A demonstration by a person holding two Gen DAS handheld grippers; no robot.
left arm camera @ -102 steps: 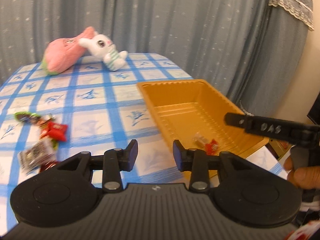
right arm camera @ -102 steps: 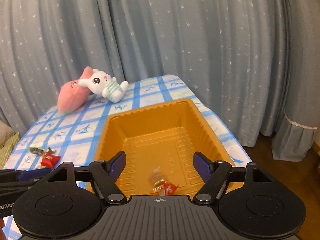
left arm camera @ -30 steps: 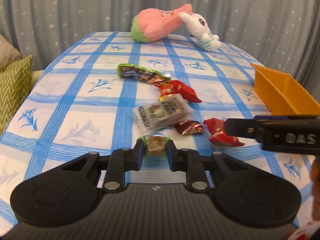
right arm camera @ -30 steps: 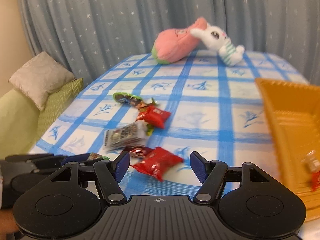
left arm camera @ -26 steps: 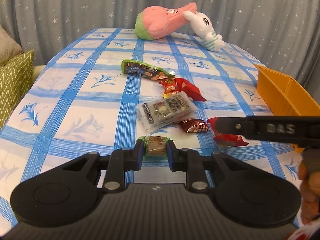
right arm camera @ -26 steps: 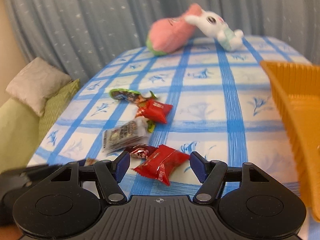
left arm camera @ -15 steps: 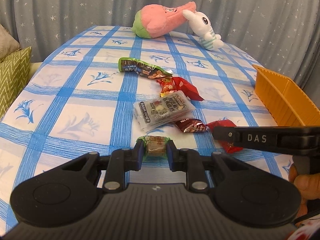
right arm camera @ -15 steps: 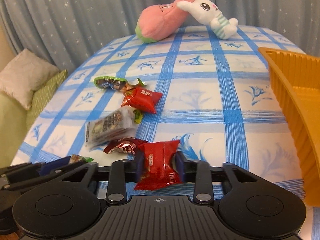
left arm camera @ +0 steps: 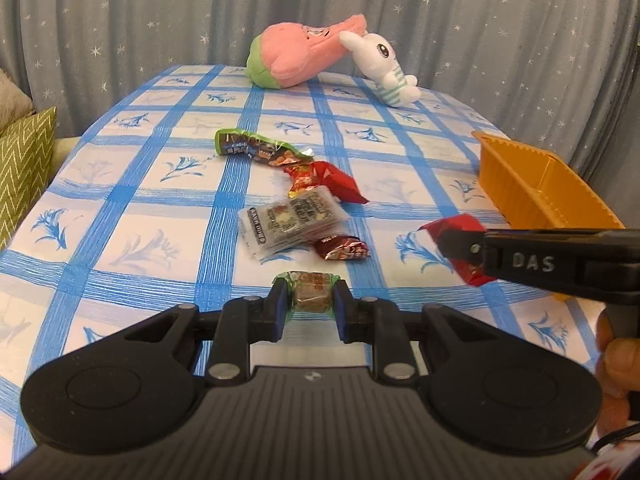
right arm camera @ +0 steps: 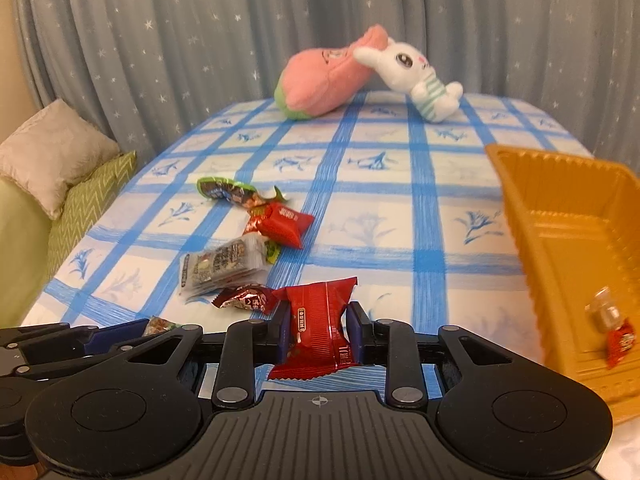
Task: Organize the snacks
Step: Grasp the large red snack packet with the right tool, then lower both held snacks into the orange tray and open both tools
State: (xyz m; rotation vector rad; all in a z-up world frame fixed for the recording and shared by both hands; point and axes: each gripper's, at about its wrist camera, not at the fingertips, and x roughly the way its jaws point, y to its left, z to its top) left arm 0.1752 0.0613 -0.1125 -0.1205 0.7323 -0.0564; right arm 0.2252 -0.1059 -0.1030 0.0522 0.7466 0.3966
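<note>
My left gripper (left arm camera: 308, 300) is shut on a small green-wrapped candy (left arm camera: 311, 288), just above the checked tablecloth. My right gripper (right arm camera: 320, 332) has a red snack packet (right arm camera: 320, 320) between its pads; its jaws are still closing and press on the packet. In the left wrist view the right gripper (left arm camera: 452, 240) comes in from the right with the red packet (left arm camera: 450, 224). The orange tray (right arm camera: 520, 216) stands to the right, with two small candies (right arm camera: 608, 320) inside. A green wrapper (left arm camera: 248, 148), a red packet (left arm camera: 328, 180), a clear packet (left arm camera: 292, 220) and a dark red candy (left arm camera: 344, 248) lie on the cloth.
A pink plush (left arm camera: 300, 56) and a white rabbit plush (left arm camera: 384, 68) lie at the table's far end before a grey curtain. A green cushion (right arm camera: 92, 208) and a beige pillow (right arm camera: 52, 152) sit beyond the left edge. A hand (left arm camera: 616, 356) holds the right gripper.
My right gripper has shut on the red packet that lay between its open fingers and raised it off the cloth. My left gripper keeps the candy and has risen slightly.
</note>
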